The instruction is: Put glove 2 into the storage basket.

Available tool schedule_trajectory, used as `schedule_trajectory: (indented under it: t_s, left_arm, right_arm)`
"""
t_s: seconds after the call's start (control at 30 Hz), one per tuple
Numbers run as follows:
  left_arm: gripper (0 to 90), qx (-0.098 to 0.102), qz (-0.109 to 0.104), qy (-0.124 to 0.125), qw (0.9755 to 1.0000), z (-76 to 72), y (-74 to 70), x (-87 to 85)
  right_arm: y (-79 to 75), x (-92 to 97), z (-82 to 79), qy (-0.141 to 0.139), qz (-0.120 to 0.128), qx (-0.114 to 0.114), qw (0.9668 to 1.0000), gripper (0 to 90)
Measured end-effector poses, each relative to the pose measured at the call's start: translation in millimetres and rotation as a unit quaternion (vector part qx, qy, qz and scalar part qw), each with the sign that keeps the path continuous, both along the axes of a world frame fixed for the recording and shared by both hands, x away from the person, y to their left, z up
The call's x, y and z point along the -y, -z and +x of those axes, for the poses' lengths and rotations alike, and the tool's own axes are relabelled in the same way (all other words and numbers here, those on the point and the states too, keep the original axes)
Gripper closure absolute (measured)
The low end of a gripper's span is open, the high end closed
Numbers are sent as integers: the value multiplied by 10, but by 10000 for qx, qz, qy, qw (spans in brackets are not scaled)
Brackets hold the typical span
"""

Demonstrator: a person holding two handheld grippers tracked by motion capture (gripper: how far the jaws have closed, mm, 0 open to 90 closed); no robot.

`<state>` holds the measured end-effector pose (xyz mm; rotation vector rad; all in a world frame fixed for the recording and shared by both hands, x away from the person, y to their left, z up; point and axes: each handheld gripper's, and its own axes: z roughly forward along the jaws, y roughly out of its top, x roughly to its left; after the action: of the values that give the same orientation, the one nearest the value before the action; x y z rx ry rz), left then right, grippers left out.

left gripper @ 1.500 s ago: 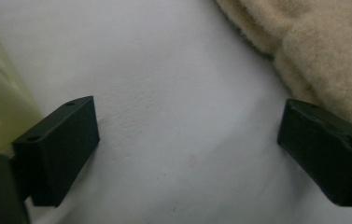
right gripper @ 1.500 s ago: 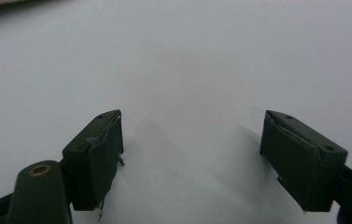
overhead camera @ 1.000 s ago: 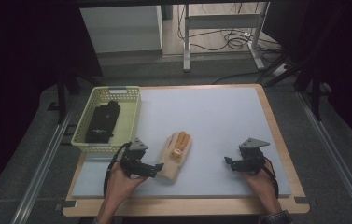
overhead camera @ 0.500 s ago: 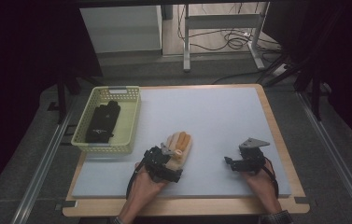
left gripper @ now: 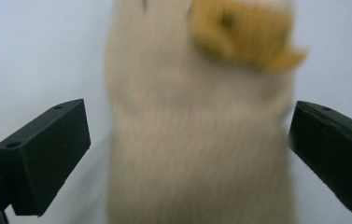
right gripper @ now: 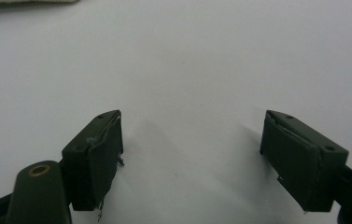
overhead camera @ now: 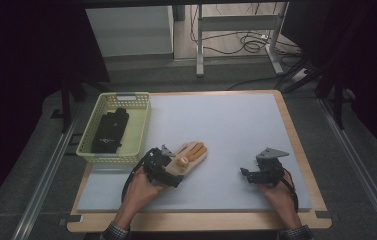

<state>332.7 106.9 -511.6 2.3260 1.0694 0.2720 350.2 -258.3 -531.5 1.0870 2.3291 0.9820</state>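
Observation:
A beige knitted glove (overhead camera: 192, 154) with orange fingertips lies flat on the white mat (overhead camera: 226, 125), left of centre. My left gripper (overhead camera: 172, 171) sits at the glove's cuff end, open. In the left gripper view the two black jaws stand wide apart on either side of the glove (left gripper: 197, 140), with its orange thumb tip (left gripper: 239, 30) above; the gripper (left gripper: 187, 121) is not closed on it. My right gripper (overhead camera: 248, 175) rests low over the bare mat at the front right, open, with nothing between its jaws (right gripper: 192, 126).
A pale yellow mesh basket (overhead camera: 138, 131) stands at the mat's left edge with a black glove (overhead camera: 110, 131) inside. A wooden frame (overhead camera: 296, 150) borders the mat. A sliver of the beige glove (right gripper: 24, 1) shows in the right gripper view.
My left gripper has moved right, from beside the glove to straddling its cuff. The right gripper has stayed put.

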Motion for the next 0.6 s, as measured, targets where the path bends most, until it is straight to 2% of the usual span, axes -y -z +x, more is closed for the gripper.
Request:
schedule_trajectory:
  t_s: [0.1, 0.2, 0.23, 0.3, 0.43, 0.6]
  left_arm:
    - [0, -112, 93, 109, 9998, 106, 16, 137]
    - [32, -161, 406, 154, 9989, 169, 71, 261]
    - [83, -152, 534, 111, 9984, 182, 87, 281]
    - [218, -230, 389, 125, 9989, 196, 81, 271]
    - [452, -212, 382, 165, 9989, 177, 48, 247]
    - [579, -208, 453, 210, 9985, 172, 20, 249]
  right_arm:
    - [0, 0, 0, -2, -2, 4, 10000, 208]
    - [0, 0, 0, 1, -2, 5, 10000, 208]
    - [0, 0, 0, 0, 0, 4, 10000, 208]
    - [0, 1, 0, 0, 0, 3, 10000, 208]
    - [0, 0, 0, 0, -2, 5, 10000, 208]
    - [0, 0, -1, 1, -4, 4, 10000, 208]
